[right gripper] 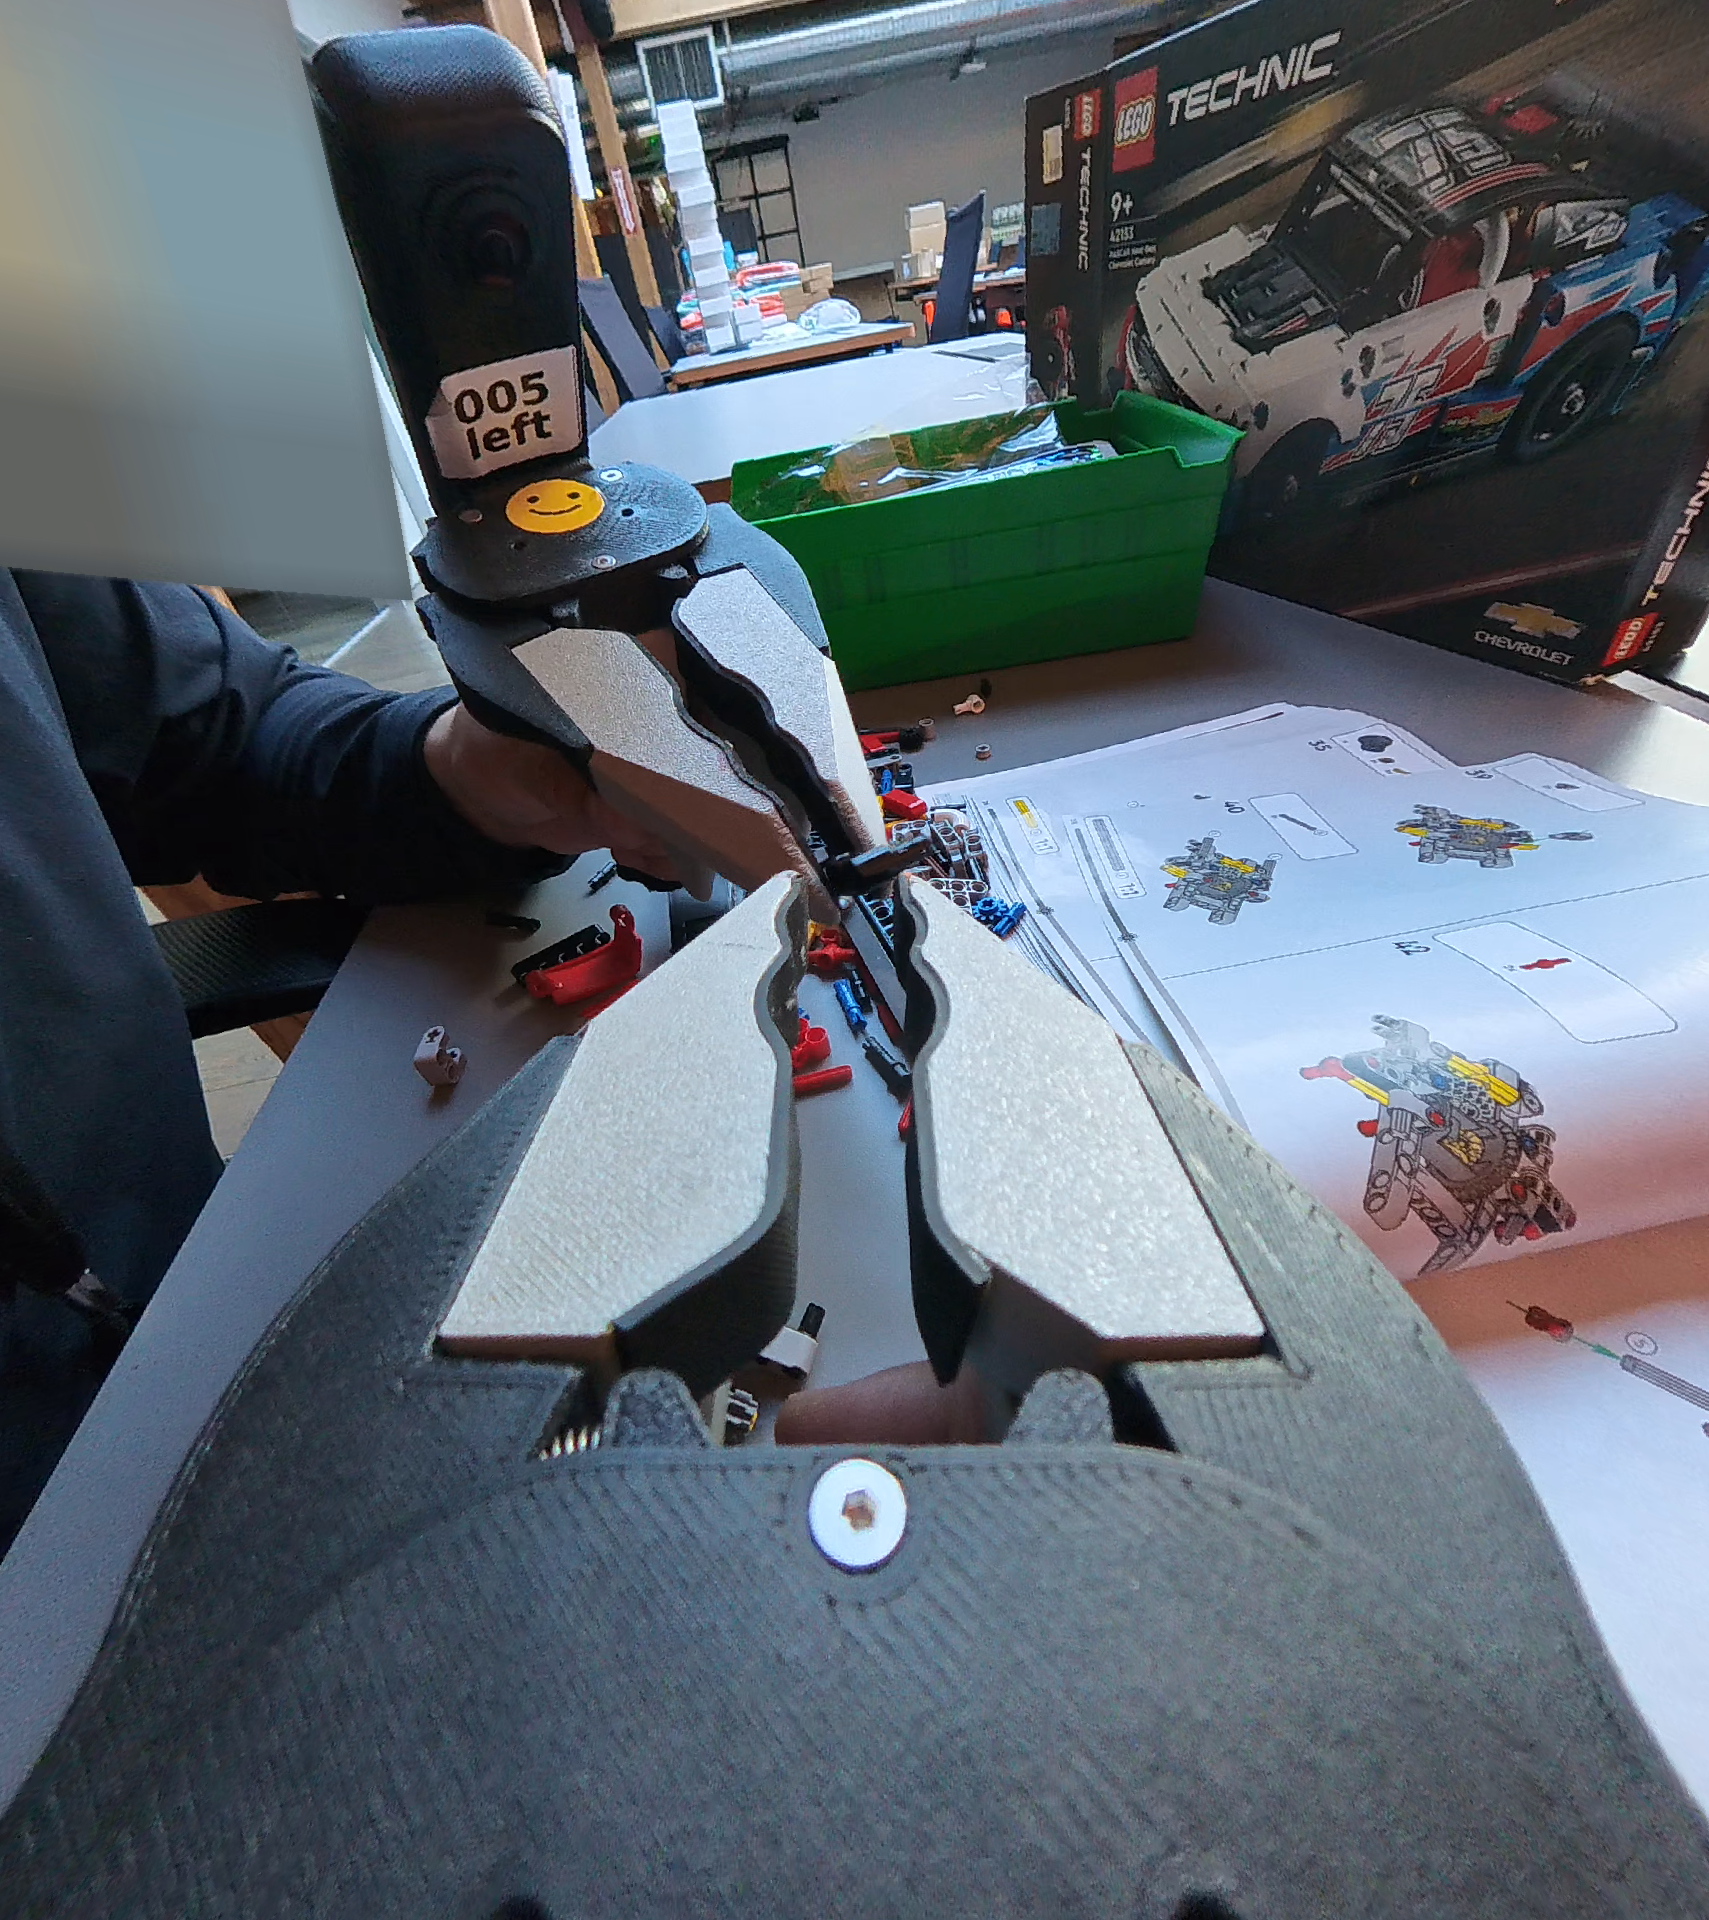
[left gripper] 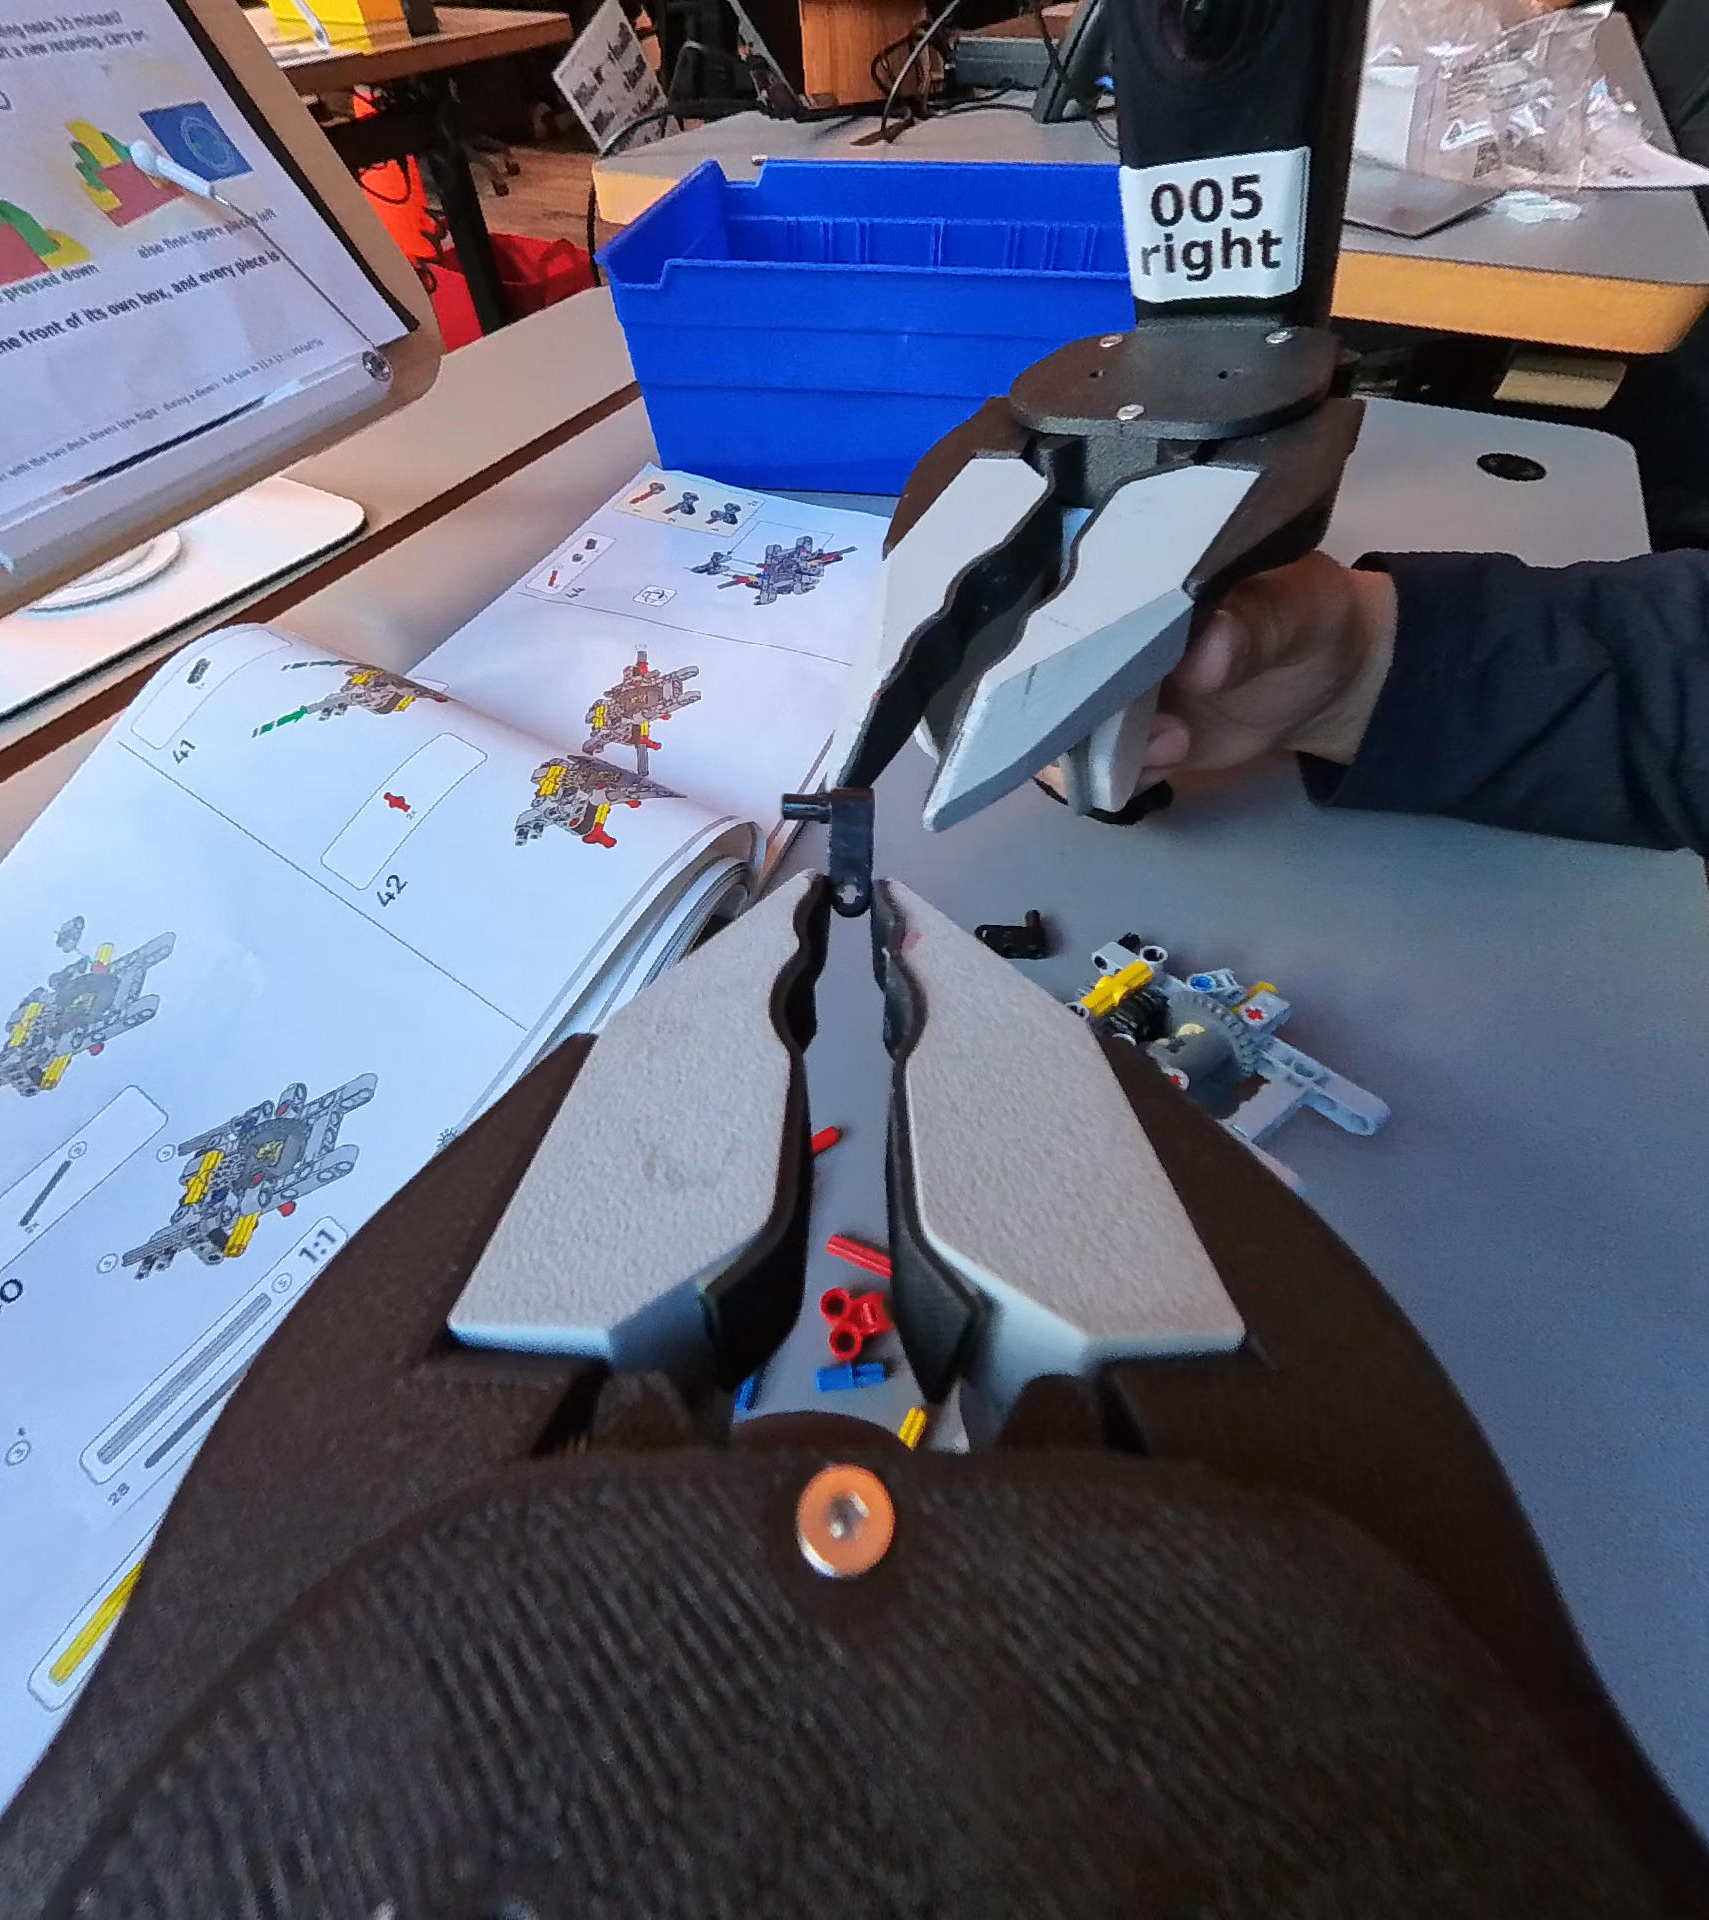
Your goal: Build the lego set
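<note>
The left gripper (left gripper: 850,896) is pinching a small black piece (left gripper: 848,842). The right gripper (left gripper: 891,795) is touching its top, jaws apart. Behind them, a blue bin (left gripper: 829,343) is sitting bare; a green bin (right gripper: 985,561) is holding bags.

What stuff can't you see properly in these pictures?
- Left wrist view: the loose red, blue and yellow pieces show only through the slit between the left gripper fingers.
- Left wrist view: whether the right gripper touches the small black piece held by the left gripper is unclear.
- Right wrist view: a blurred patch hides the upper left corner.
- Right wrist view: the open booklet is cut off by the right edge.
- Right wrist view: the green bin contents are too glary.
</note>
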Demonstrator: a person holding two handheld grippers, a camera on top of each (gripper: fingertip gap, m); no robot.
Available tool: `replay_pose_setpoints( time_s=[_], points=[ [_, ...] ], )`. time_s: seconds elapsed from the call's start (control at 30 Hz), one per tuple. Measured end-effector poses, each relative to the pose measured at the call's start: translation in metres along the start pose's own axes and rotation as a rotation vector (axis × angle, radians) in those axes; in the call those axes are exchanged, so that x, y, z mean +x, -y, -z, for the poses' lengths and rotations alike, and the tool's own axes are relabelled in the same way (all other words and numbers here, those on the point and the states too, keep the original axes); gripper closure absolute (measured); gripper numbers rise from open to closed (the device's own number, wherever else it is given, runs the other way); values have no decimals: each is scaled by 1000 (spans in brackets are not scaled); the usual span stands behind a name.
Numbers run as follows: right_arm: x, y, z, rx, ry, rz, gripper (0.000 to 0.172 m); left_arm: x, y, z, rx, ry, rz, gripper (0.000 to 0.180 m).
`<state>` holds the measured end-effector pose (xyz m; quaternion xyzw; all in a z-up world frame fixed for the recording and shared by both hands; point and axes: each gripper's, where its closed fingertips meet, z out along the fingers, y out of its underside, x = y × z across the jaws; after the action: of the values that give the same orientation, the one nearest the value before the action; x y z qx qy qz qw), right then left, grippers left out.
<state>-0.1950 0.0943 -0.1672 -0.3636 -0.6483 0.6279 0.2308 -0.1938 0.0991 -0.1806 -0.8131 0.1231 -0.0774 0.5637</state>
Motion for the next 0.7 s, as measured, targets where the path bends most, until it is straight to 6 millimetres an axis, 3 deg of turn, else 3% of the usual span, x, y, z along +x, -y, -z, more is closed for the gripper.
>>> replay_pose_setpoints(
  time_s=[0.47,0.7],
  points=[
    [1,-2,-3,-6,5,-7,159,1,0,0,2,-2,-8,175],
    [-5,-4,-1,-10,40,0,149,14,6,5,55,-218,185,175]
  ],
)
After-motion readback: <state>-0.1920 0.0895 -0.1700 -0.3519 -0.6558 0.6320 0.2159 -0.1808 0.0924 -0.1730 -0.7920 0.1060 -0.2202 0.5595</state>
